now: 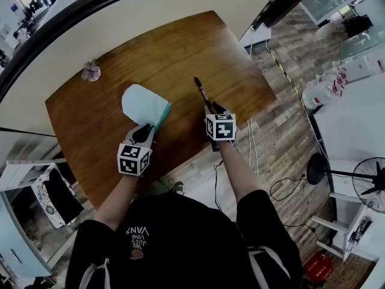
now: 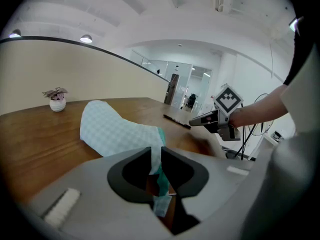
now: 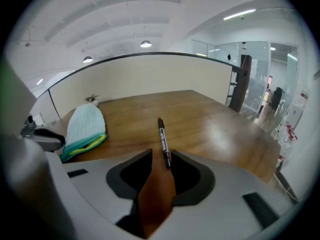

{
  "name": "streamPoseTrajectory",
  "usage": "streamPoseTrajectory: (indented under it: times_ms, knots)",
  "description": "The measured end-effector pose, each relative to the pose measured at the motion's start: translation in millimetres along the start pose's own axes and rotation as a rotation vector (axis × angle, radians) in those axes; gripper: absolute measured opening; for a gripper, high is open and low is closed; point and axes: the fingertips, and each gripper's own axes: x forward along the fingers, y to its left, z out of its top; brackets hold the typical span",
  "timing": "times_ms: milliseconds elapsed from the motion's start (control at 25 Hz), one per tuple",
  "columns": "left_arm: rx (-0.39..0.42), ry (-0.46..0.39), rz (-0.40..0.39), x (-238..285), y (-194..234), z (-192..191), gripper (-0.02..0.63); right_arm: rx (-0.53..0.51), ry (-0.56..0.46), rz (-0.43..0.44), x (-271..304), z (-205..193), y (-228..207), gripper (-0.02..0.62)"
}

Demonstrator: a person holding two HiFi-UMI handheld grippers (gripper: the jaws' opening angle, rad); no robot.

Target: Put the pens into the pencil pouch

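A light blue checked pencil pouch point(image 1: 143, 105) with a teal zip edge lies on the wooden table point(image 1: 96, 122). My left gripper point(image 1: 145, 132) is shut on the pouch's near edge; the left gripper view shows the teal fabric pinched between the jaws of this gripper point(image 2: 156, 151). A black pen point(image 1: 202, 93) lies flat on the table to the pouch's right. My right gripper point(image 1: 215, 109) is at the pen's near end. In the right gripper view the pen point(image 3: 162, 138) runs away from the gripper point(image 3: 159, 157), its near tip just inside the open jaws, close to the right one.
A small potted plant point(image 1: 91, 72) stands at the table's far left, near the curved cream wall. The table's near edge runs just under both grippers. Past the table's right edge are plank flooring, cables point(image 1: 252, 143) and a fan point(image 1: 368, 184).
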Motion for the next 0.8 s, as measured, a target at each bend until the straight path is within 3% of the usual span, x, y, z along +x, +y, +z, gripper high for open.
streamPoseTrajectory:
  times_ms: [360, 800]
  knots:
    - [0.014, 0.021, -0.032, 2.2, -4.7, -4.0, 0.059, -0.02, 0.071, -0.017, 28.5, -0.7, -14.0, 0.086]
    - [0.059, 0.058, -0.046, 12.4, -13.2, -9.0, 0.123, -0.02, 0.059, -0.005, 24.1, -4.4, -12.2, 0.047]
